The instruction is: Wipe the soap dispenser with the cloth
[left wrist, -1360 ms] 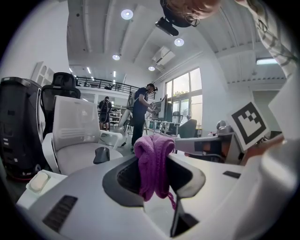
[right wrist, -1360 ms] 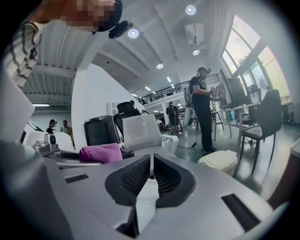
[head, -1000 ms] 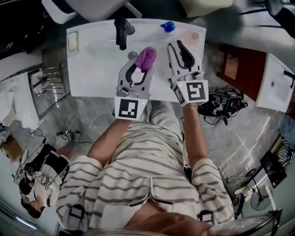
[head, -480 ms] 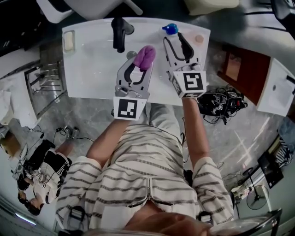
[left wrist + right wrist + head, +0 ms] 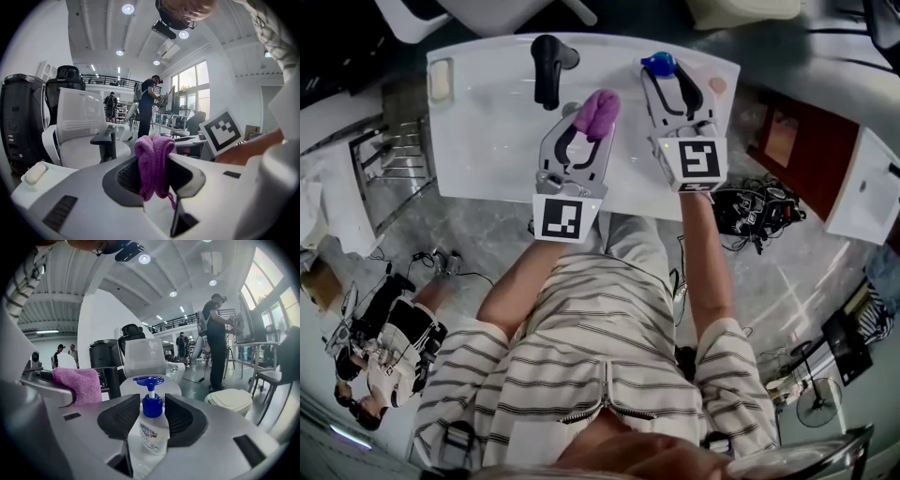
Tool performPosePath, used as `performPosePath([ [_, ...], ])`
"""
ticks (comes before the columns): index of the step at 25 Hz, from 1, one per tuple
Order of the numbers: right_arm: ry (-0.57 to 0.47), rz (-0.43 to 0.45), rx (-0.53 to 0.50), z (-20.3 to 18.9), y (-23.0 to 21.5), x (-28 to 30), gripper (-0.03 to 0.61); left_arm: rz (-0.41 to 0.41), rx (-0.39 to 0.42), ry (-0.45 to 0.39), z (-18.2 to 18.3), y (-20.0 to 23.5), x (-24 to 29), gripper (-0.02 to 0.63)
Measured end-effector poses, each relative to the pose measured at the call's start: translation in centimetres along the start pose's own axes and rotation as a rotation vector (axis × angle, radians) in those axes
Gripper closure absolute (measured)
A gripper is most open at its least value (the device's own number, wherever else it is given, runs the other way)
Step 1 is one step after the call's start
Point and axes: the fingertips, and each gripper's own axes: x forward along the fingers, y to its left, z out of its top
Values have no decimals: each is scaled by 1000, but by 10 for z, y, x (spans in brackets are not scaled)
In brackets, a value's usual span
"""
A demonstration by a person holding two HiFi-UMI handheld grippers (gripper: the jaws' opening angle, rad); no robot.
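Observation:
The soap dispenser point(image 5: 658, 64), a clear bottle with a blue pump, stands at the back right of the white basin top point(image 5: 487, 141). My right gripper point(image 5: 667, 79) has its jaws on either side of it. In the right gripper view the dispenser point(image 5: 150, 430) fills the gap between both dark pads point(image 5: 117, 418), and the jaws have just been closing onto it. My left gripper point(image 5: 592, 127) hovers just left of it over the basin, shut on a bunched purple cloth point(image 5: 598, 111). That cloth point(image 5: 153, 161) hangs between its jaws in the left gripper view.
A black faucet point(image 5: 546, 66) stands at the back middle, with the drain point(image 5: 570, 110) in front of it. A soap bar point(image 5: 441, 80) lies at the back left corner, a small round pink item point(image 5: 717, 84) at the back right. A white office chair point(image 5: 82, 126) stands behind the basin.
My right gripper has moved toward the back right, and the dispenser now sits between its jaws. The left gripper with the cloth has hardly shifted.

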Motion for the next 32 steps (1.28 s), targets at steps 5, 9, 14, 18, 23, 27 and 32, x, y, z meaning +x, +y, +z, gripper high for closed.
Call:
performPosePath([
  [5, 15, -2, -37, -1, -1, 4, 445, 2, 0, 3, -1, 2, 2, 486],
  [9, 30, -6, -76, -2, -1, 2, 446, -6, 7, 9, -3, 0, 2, 486],
  [14, 32, -4, -57, -5, -3, 1, 449, -17, 27, 11, -7, -4, 1, 486],
  [18, 35, 8, -31, -2, -1, -4, 449, -27, 37, 16, -5, -8, -5, 486],
  [23, 13, 21, -13, 21, 7, -16, 449, -30, 50, 0, 4, -12, -15, 486],
  [27, -14, 40, 16, 46, 20, -33, 448, -50, 57, -20, 14, -20, -30, 486],
  [32, -27, 58, 16, 74, 37, -57, 448, -70, 45, -41, 35, -24, -46, 486],
])
